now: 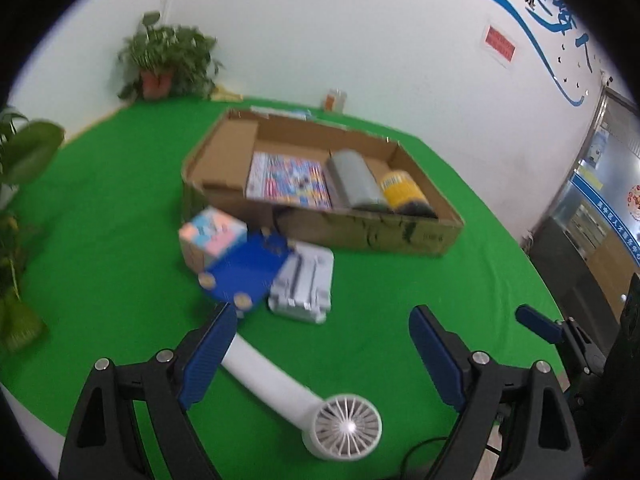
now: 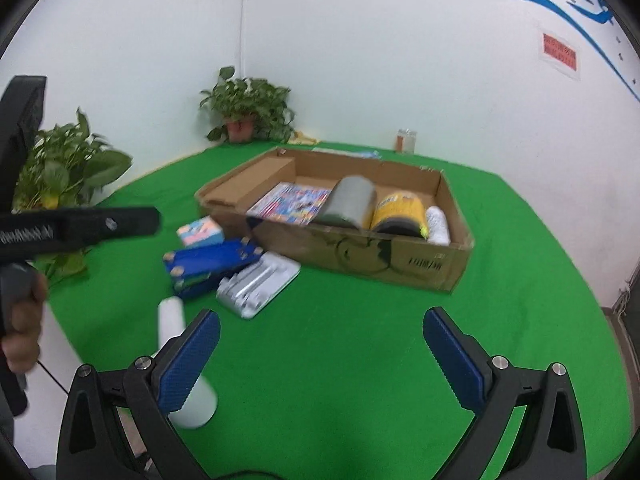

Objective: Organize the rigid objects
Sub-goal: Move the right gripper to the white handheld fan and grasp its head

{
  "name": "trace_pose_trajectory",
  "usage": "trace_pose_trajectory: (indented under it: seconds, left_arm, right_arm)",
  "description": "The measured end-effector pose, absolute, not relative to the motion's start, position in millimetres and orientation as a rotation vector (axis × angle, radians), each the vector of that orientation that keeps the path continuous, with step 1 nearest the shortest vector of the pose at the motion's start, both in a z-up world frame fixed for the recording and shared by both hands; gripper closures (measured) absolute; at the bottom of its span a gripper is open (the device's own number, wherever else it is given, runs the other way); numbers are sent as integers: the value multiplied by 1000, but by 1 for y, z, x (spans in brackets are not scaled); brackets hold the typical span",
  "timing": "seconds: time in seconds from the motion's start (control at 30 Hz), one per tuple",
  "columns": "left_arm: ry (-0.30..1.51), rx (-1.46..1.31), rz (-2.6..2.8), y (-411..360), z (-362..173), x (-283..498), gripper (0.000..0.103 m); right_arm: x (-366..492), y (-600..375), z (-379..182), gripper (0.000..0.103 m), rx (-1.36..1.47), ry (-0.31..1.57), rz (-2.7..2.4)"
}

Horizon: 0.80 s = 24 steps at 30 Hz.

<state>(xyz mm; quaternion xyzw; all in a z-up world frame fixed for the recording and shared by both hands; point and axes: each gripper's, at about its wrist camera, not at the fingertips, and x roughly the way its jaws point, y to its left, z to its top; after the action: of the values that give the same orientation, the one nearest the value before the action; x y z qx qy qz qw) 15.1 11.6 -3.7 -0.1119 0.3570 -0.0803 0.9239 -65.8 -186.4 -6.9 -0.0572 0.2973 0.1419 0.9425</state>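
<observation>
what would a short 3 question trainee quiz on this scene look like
1. True or false: the yellow can lies inside the cardboard box.
2. What lies nearest the left gripper: A the white fan, B the blue box, C the grey cylinder?
3. Fill in: the right gripper holds ____.

Key: 1 true; 2 A; 3 nothing, its jaws are open over bare green cloth.

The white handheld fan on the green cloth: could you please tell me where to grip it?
Grip the fan across its long straight handle, coming from above with fingers either side. It lies flat; the round head is wider and grilled.
</observation>
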Motion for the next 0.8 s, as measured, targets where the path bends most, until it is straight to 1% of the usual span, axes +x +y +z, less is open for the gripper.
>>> trace_pose_trajectory:
  seconds: [0.1, 0.13, 0.17, 0.27, 0.33, 0.4, 0.47, 0.6, 0.63, 0.8]
  left_arm:
    - [785, -271, -180, 22, -16, 15, 15]
    - [824, -301, -199, 26, -23, 16, 15]
    - [861, -336, -212, 30, -30, 19, 15]
    - [964, -450, -230, 46, -56, 26, 15]
    - [988, -479, -238, 49, -67, 27, 15]
    - [1004, -501, -258, 48, -78, 27, 16]
    - [1029, -555, -288, 49, -89, 29, 16]
    - [1062, -600, -357, 37, -100, 33, 18]
    - [1066, -592, -374, 33, -100, 34, 18]
    - [1063, -526, -428, 10, -93, 37, 19]
  right_arm:
    - [-80, -165, -27, 1, -170, 720, 491]
    - [-86, -156, -33, 4, -203, 740, 549]
    - [-96, -146, -38, 6, -235, 737, 586]
    - [-108, -123, -46, 6, -257, 714, 618]
    - [-103, -118, -49, 7, -235, 715, 602]
    - [-96, -114, -53, 13, -228, 731, 596]
    - [-84, -110, -62, 27, -230, 757, 590]
    - [-66, -106, -77, 42, -203, 836, 641]
    - [-64, -106, -80, 50, -184, 859, 656]
    - [-52, -129, -87, 52, -9, 925, 680]
